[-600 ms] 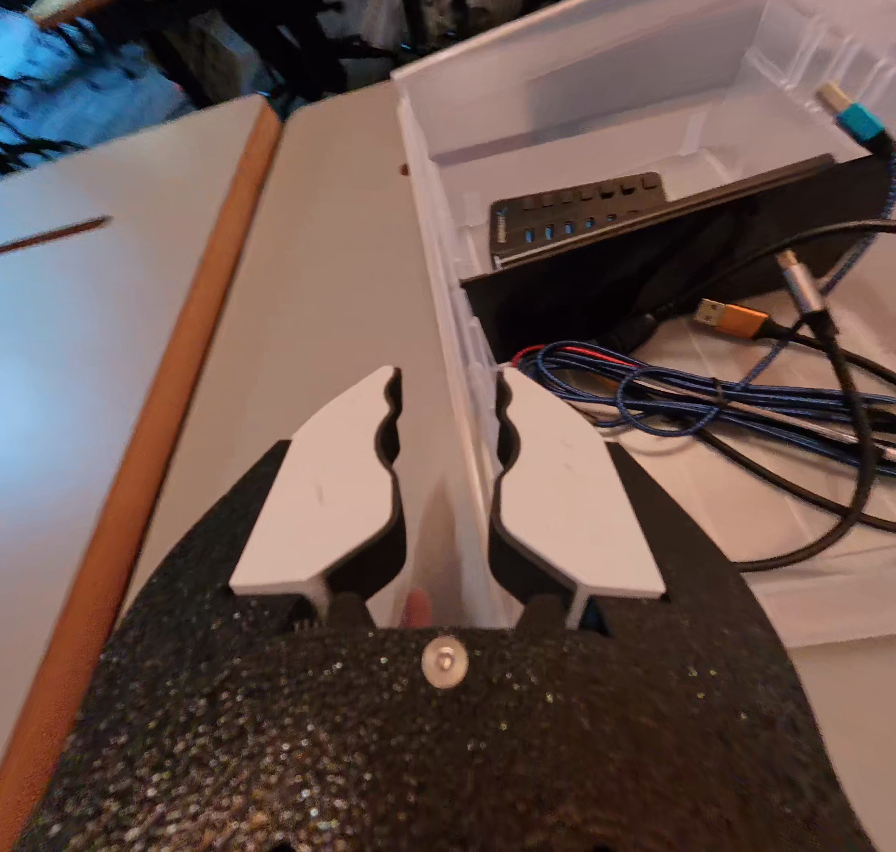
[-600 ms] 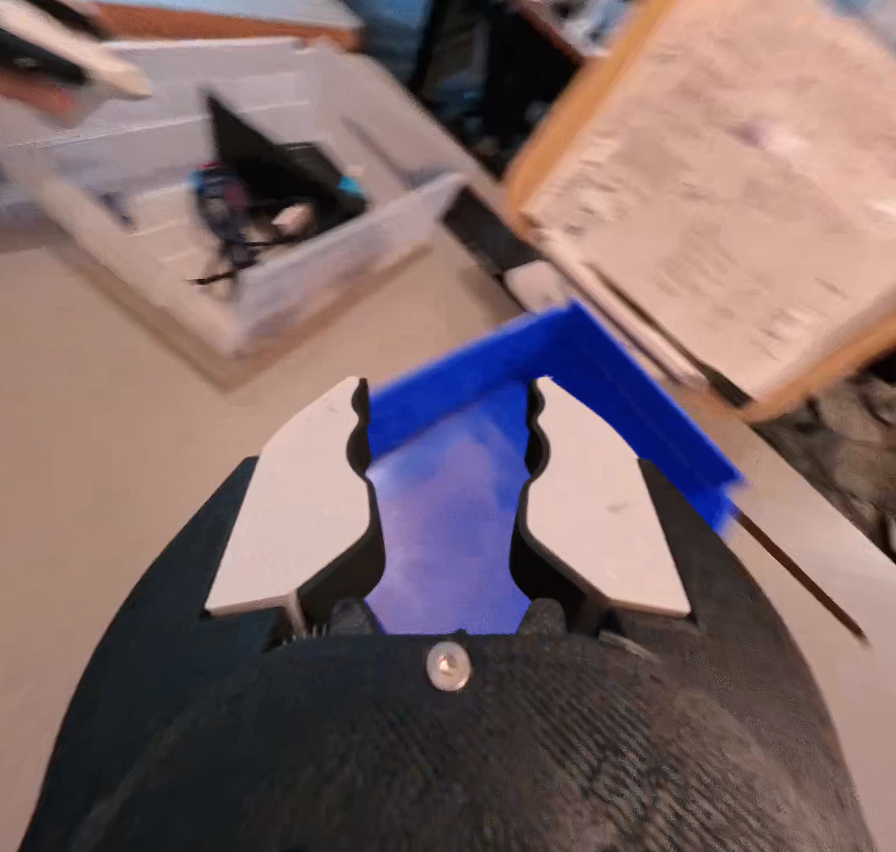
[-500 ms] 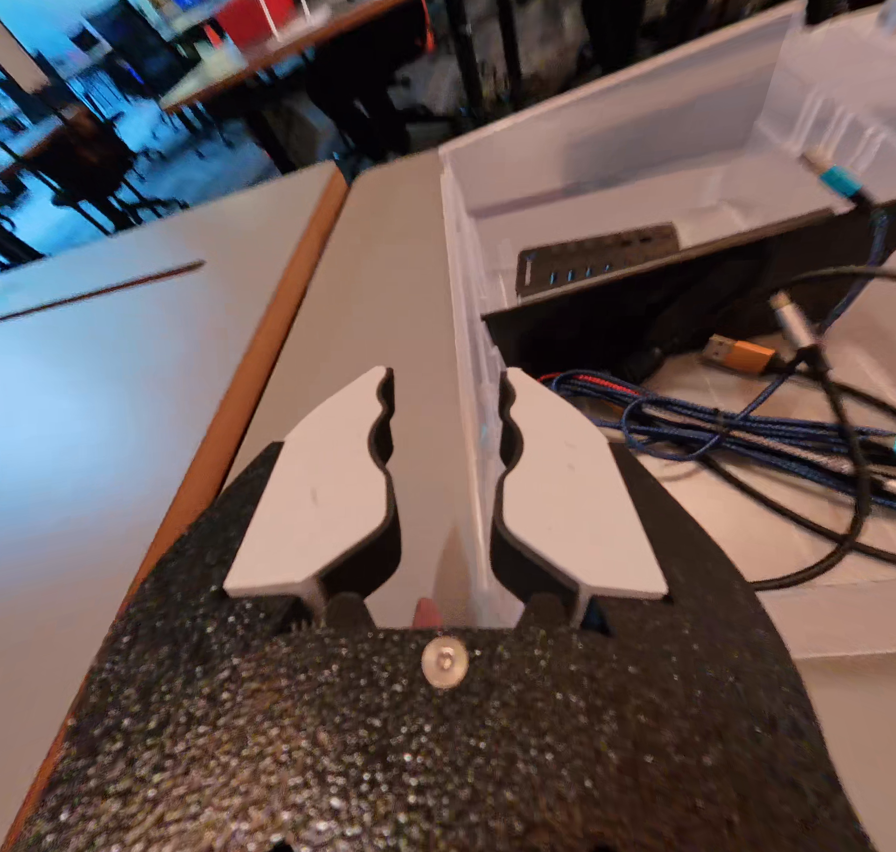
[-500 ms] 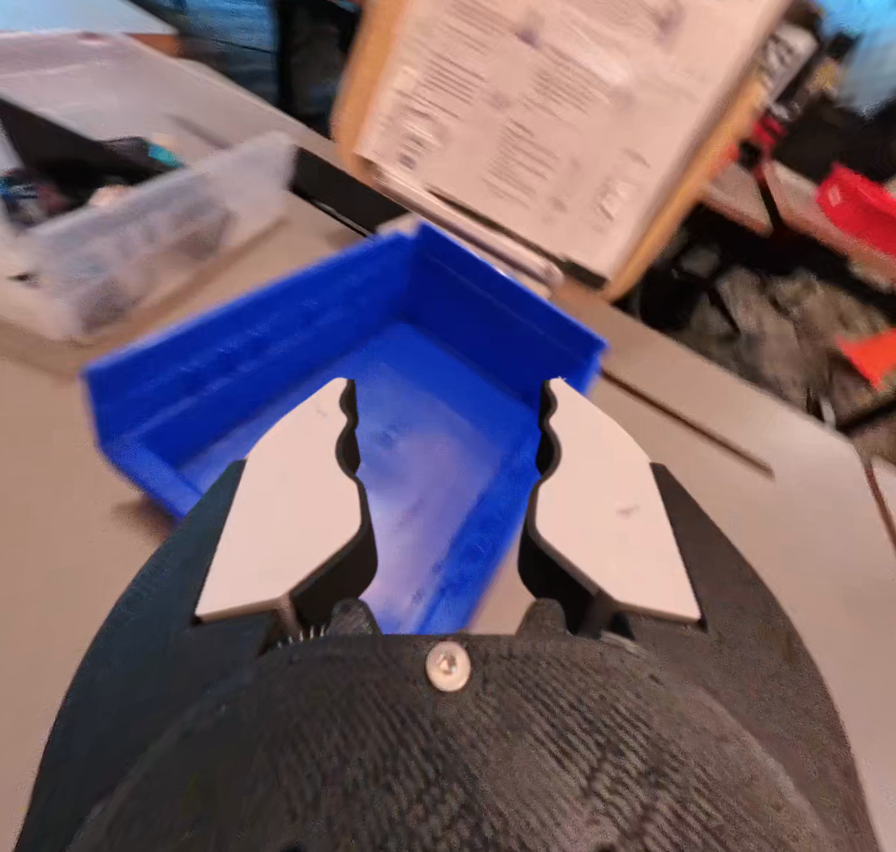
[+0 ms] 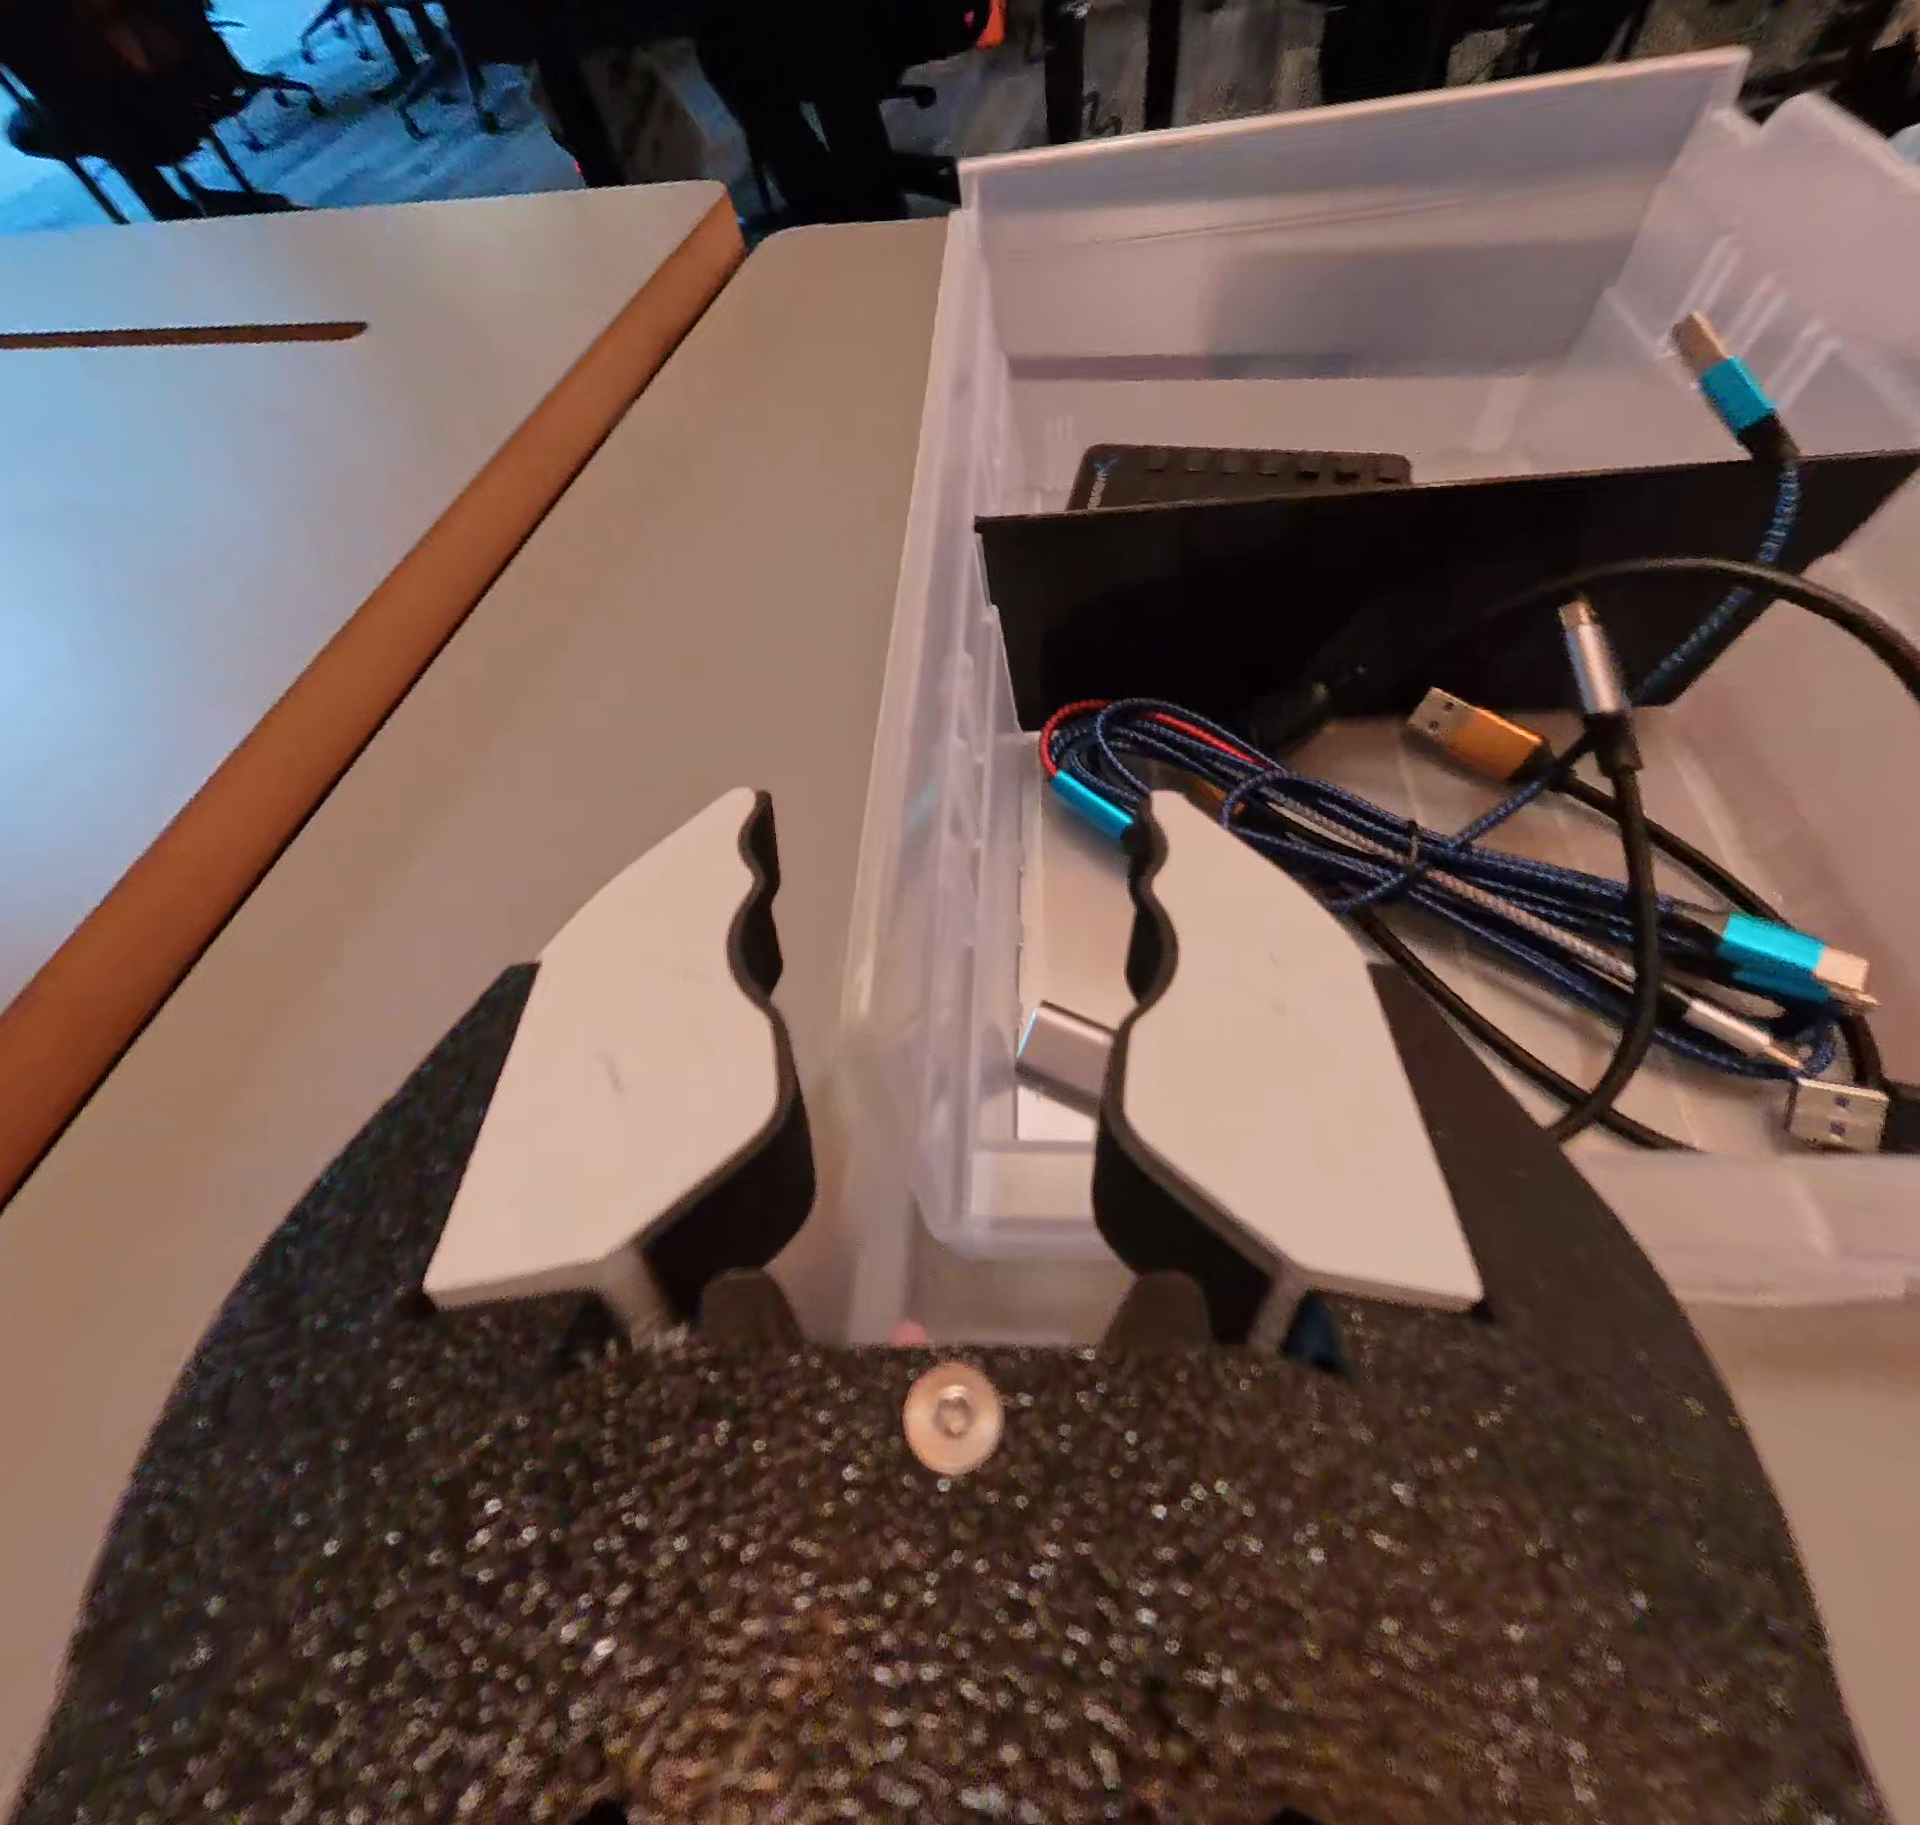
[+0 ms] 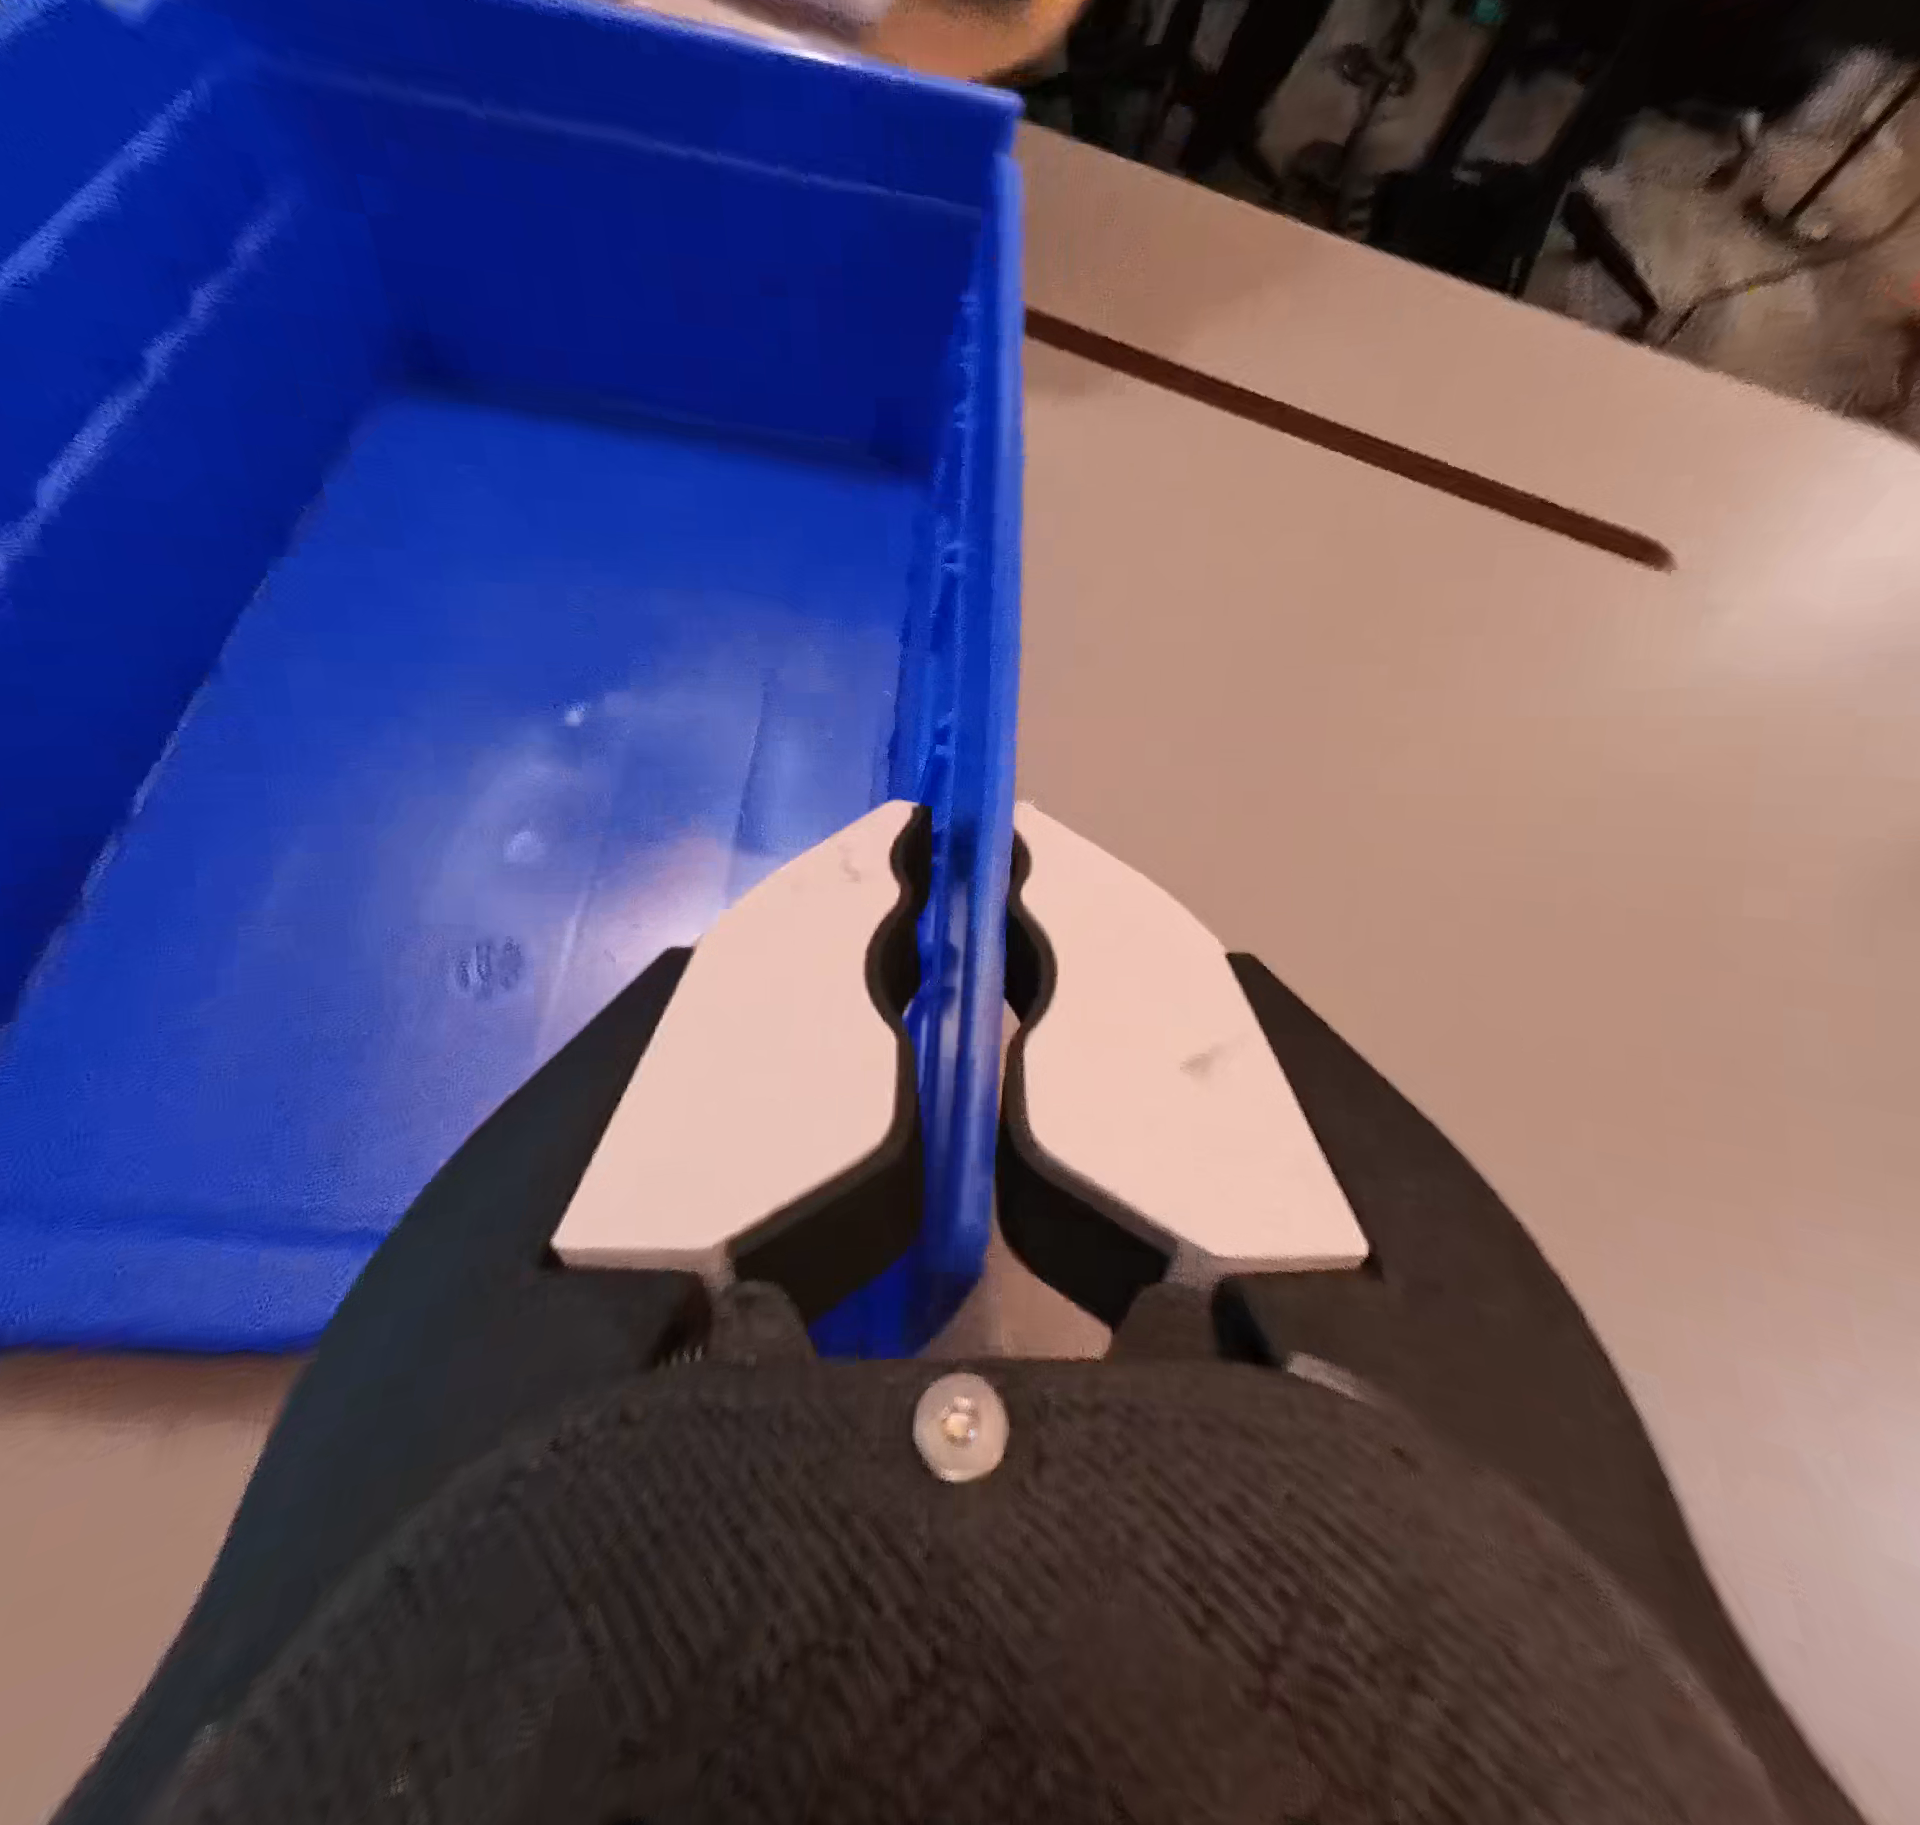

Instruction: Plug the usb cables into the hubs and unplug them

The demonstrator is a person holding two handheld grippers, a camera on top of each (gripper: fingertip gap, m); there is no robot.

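A clear plastic bin (image 5: pixel 940 632) holds a tangle of USB cables (image 5: pixel 1455 861) in front of a black divider (image 5: pixel 1351 591), and a black USB hub (image 5: pixel 1236 476) behind it. My left gripper (image 5: pixel 951 819) is open, and its jaws straddle the bin's left wall near the front corner. In the right wrist view, my right gripper (image 6: pixel 966 830) is shut on the right wall of a blue bin (image 6: pixel 971 549). Nothing shows inside the blue bin.
Both bins stand on a beige table (image 5: pixel 582 736). A second table with a wooden edge (image 5: pixel 343 695) adjoins it on the left. Chairs and dark table legs (image 5: pixel 779 61) stand beyond the far edge. A dark slot (image 6: pixel 1351 435) runs across the table right of the blue bin.
My left gripper's jaws opened wider astride the clear bin's wall. My right gripper swung right to the blue bin's right wall and closed on it.
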